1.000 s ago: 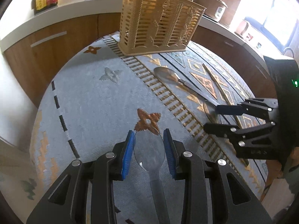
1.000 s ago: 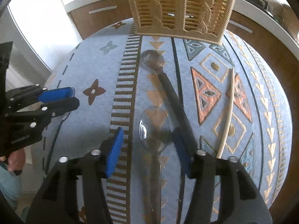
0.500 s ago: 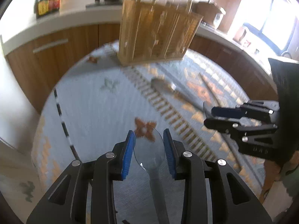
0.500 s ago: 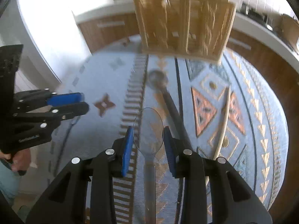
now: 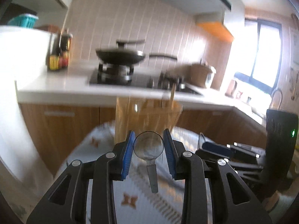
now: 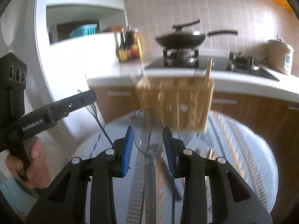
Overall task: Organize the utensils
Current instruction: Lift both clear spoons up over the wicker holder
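Observation:
My left gripper (image 5: pixel 149 147) is shut on a clear plastic spoon (image 5: pixel 149 146), bowl between the blue pads, lifted above the patterned tablecloth (image 5: pixel 138 201). My right gripper (image 6: pixel 148 140) is shut on a second clear plastic spoon (image 6: pixel 148 130), also lifted. The tan slatted utensil basket (image 5: pixel 147 119) stands ahead of both grippers at the far side of the table, blurred; it also shows in the right wrist view (image 6: pixel 175 104) with a wooden stick in it. The left gripper appears in the right wrist view (image 6: pixel 56 106), the right gripper in the left wrist view (image 5: pixel 224 149). A dark-handled spoon (image 6: pixel 168 175) lies on the cloth.
A kitchen counter (image 5: pixel 74 87) runs behind the table with a hob, a black pan (image 5: pixel 120 56), sauce bottles (image 5: pixel 58 56) and a rice cooker (image 6: pixel 280 56). Wooden cabinets (image 5: pixel 56 127) stand below it. A window (image 5: pixel 261 56) is at the right.
Both grippers have risen and tilted up, each carrying its clear spoon off the cloth toward the basket. The right gripper closed on its spoon during the last second.

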